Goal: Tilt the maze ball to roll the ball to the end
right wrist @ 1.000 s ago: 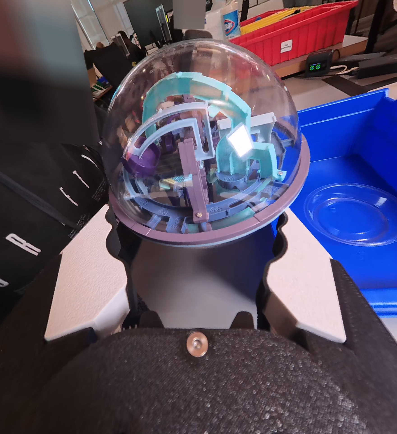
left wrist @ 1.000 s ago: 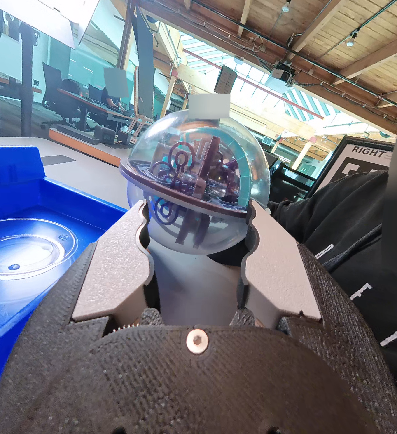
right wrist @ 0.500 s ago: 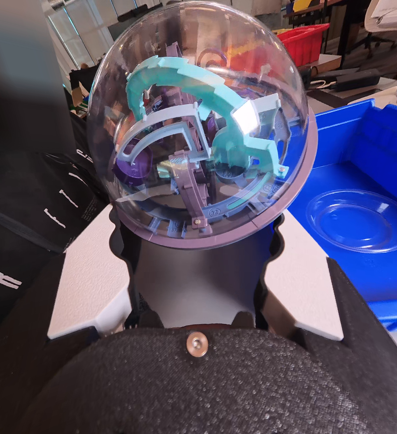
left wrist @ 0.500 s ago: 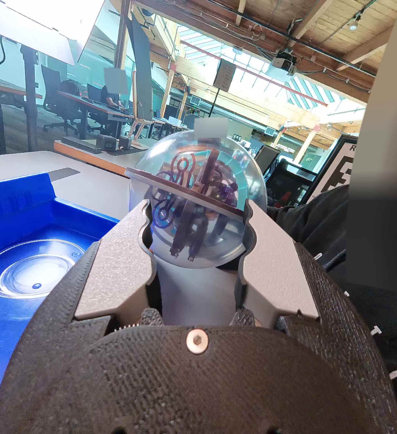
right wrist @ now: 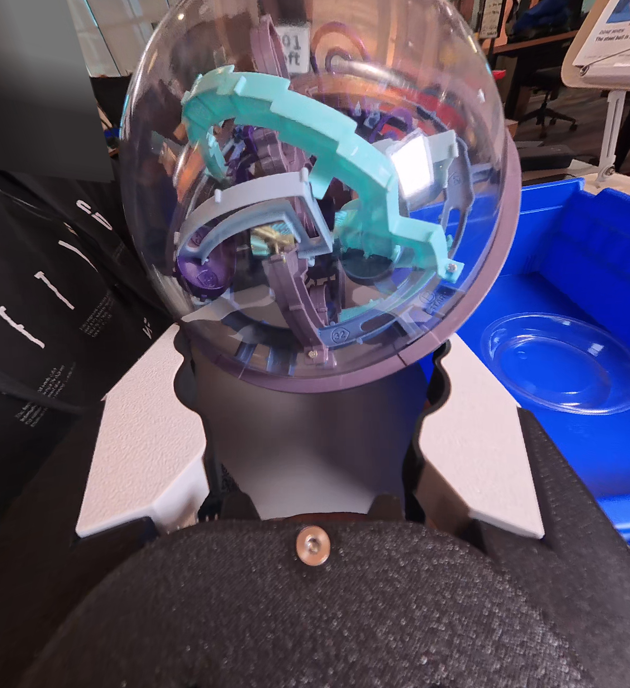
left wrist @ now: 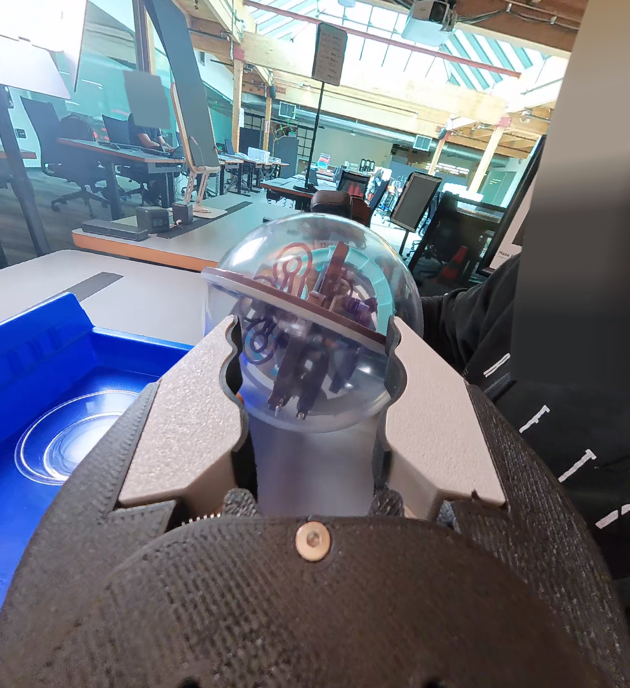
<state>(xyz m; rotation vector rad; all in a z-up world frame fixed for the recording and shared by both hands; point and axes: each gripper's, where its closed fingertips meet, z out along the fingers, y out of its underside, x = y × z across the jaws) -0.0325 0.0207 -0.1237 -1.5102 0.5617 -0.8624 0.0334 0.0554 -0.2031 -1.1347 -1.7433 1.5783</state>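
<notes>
Between my two grippers, lifted clear of the grey table (left wrist: 149, 298), sits the maze ball (left wrist: 313, 327), a clear globe with a brown band round its middle and purple, teal and grey tracks packed inside. My left gripper (left wrist: 315, 357) is closed on its lower half, the scalloped fingers (left wrist: 201, 394) pressing both flanks just under the band. My right gripper (right wrist: 311, 365) clamps the opposite side the same way, its white fingers (right wrist: 146, 420) cupping the globe beneath the band, so the globe fills most of that view. I hold low on the curve, I think, so the tracks stay visible above the fingers and the globe cannot slip out as I turn it. The band runs at a slant in both views, dropping toward my body in the left view, so the globe is plainly tilted; I judge that I am mid-tilt, steering the little ball along a track. I cannot pick out that ball among the tracks and reflections, so I cannot say how near the end it is. Beside the globe, on the table, stands a blue bin (right wrist: 585, 238) with a clear plastic dish (right wrist: 566, 366) lying in it, well apart from my grip. My black sleeve (left wrist: 492, 335) shows just behind the globe.
</notes>
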